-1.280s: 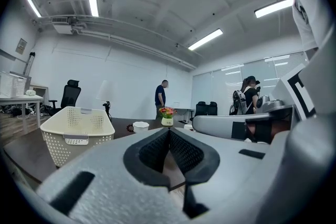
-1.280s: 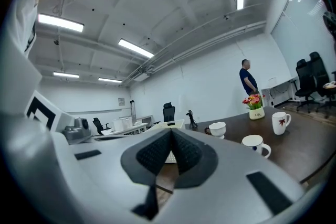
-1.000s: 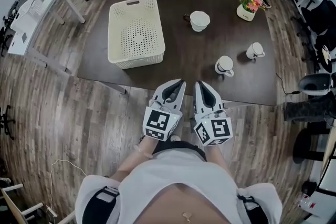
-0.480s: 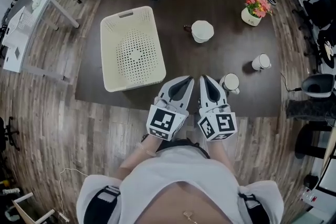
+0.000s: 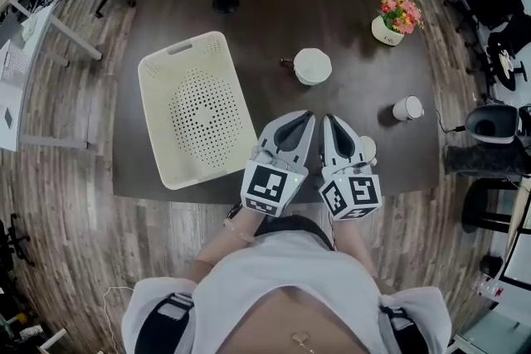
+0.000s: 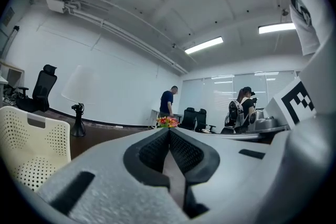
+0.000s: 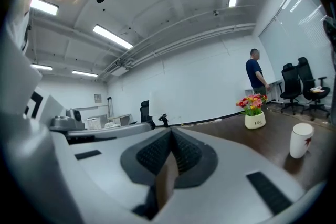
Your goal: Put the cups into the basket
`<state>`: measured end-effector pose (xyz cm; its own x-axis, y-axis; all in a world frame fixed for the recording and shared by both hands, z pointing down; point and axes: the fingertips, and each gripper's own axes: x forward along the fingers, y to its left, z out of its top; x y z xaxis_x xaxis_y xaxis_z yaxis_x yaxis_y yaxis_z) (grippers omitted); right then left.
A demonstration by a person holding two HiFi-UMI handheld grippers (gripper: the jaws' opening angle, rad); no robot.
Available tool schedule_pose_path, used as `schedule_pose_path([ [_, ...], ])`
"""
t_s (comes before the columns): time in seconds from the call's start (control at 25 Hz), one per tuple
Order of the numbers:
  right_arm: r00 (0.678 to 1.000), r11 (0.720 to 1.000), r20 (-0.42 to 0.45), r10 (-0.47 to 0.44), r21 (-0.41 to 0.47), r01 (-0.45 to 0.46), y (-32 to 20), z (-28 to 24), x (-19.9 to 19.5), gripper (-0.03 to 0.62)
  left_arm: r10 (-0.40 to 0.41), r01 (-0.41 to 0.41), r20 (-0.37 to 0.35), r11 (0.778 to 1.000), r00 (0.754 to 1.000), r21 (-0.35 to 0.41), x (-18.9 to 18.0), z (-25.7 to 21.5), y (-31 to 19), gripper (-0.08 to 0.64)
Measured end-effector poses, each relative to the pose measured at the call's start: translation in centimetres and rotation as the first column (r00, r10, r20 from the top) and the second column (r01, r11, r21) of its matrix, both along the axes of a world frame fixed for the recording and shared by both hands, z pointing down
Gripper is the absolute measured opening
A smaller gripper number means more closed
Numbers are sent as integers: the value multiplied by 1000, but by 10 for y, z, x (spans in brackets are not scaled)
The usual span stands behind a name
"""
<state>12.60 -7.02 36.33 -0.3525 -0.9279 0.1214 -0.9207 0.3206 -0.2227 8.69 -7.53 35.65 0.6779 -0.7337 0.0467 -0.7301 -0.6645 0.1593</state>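
The left tool (image 5: 304,118) and the right tool (image 5: 329,118) look alike. Each is a smooth, pale grey shell that tapers to a pointed beak. At the rear of each sits a white marker cube (image 5: 270,188) printed with black square patterns. Inside the beak, black pads (image 6: 155,150) carry a fine dotted grid. Dark oblong slots (image 6: 73,191) are cut into the shell beside them. The person wears a white short-sleeved shirt (image 5: 282,278).

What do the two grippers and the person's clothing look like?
Both the left gripper and right gripper are pale grey and tapered, with black textured pads and a rear cube bearing black-and-white square markers. The person wears a white top.
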Motion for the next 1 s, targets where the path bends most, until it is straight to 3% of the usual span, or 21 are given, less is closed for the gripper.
schedule_pose_path([
  [0.16,1000,1000,-4,14,-14,-14,-17,-6,2,12,-3,2,-14,1000,1000,-8,-5,-4,-25,11],
  [0.32,999,998,45,22,-66,-19,-37,-3,9,11,-17,16,-29,999,999,-35,-4,0,-42,11],
  [0.6,999,990,47,22,-144,-15,-75,8,24,11,-62,63,7,994,998,-95,5,22,-60,11],
  [0.88,990,966,100,98,-249,-71,-108,29,46,14,-96,96,11,987,995,-131,14,34,-84,11],
  [1.0,987,949,117,112,-307,-72,-123,43,52,89,-114,116,22,981,993,-158,16,44,-96,11],
])
